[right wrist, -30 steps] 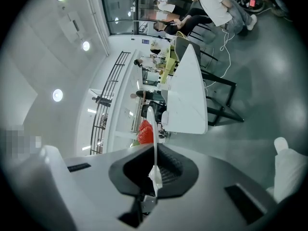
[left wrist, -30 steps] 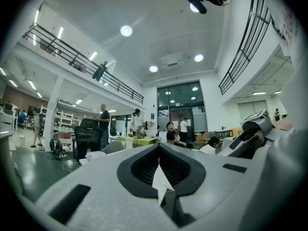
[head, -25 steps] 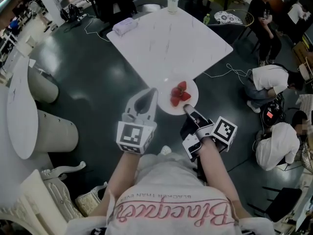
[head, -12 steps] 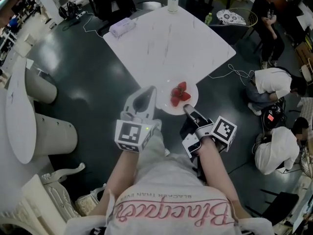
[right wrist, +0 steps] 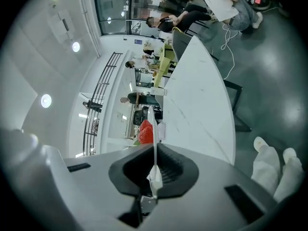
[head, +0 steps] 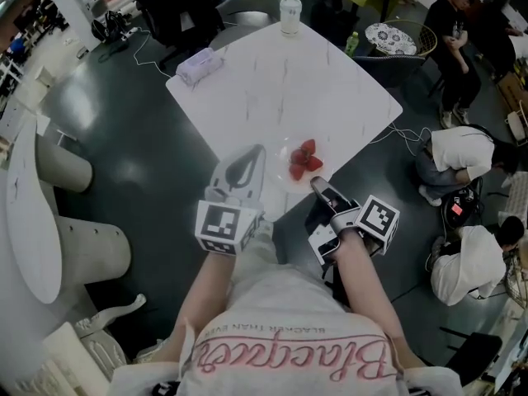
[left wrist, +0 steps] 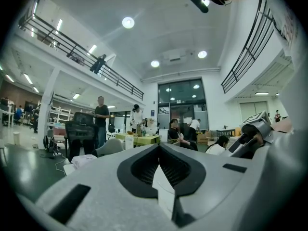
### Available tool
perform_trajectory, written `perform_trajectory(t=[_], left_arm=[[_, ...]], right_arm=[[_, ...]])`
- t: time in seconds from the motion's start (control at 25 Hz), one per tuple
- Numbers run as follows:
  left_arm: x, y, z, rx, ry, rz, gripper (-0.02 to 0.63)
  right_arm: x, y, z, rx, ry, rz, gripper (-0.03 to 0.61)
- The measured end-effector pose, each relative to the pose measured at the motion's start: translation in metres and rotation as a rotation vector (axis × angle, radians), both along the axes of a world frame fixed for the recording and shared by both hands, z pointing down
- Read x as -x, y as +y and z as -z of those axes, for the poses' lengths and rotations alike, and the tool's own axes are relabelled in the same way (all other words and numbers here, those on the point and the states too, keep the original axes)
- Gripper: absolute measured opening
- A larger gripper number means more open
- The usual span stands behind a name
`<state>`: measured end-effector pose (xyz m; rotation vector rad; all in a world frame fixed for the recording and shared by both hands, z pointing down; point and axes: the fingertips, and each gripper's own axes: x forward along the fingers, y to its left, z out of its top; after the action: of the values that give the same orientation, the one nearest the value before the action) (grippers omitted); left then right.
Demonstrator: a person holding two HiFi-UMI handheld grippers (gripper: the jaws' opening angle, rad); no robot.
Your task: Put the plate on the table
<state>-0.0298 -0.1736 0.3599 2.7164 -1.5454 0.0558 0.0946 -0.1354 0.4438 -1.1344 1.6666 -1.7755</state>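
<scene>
A white plate (head: 282,178) with red strawberries (head: 304,159) is over the near corner of the white marble table (head: 280,81). I cannot tell whether the plate rests on the table or hangs just above it. My right gripper (head: 317,185) is shut on the plate's near right rim. In the right gripper view the plate (right wrist: 152,124) runs edge-on between the jaws of the right gripper (right wrist: 155,174), with the strawberries (right wrist: 146,132) beyond. My left gripper (head: 257,152) is shut just left of the plate and holds nothing. The left gripper view shows the left gripper (left wrist: 161,177) facing the hall.
A lidded cup (head: 289,7) stands at the table's far corner, and a pale packet (head: 200,63) lies at its left corner. People sit on the floor at the right (head: 458,151). A white round table (head: 29,196) is at the left, and cables (head: 404,134) trail over the dark floor.
The plate and both grippers have moved forward. One second ago the plate hung off the table's corner over the floor. Now it is over the tabletop. The right gripper's hold is unchanged.
</scene>
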Motion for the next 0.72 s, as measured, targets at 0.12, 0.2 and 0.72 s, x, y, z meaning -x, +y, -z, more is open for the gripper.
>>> perform_trajectory(t=[0.12, 0.2, 0.72], left_arm=[[0.005, -0.033, 0.001, 0.004, 0.006, -0.018, 0.005], [0.009, -0.056, 0.001, 0.01, 0.002, -0.03, 0.005], [0.014, -0.194, -0.042, 0.115, -0.027, -0.078, 0.005]], right_arm=[[0.005, -0.031, -0.002, 0.009, 0.003, -0.019, 0.011], [0.008, -0.054, -0.003, 0.01, 0.006, -0.031, 0.011], [0.021, -0.193, -0.033, 0.052, 0.03, -0.029, 0.011]])
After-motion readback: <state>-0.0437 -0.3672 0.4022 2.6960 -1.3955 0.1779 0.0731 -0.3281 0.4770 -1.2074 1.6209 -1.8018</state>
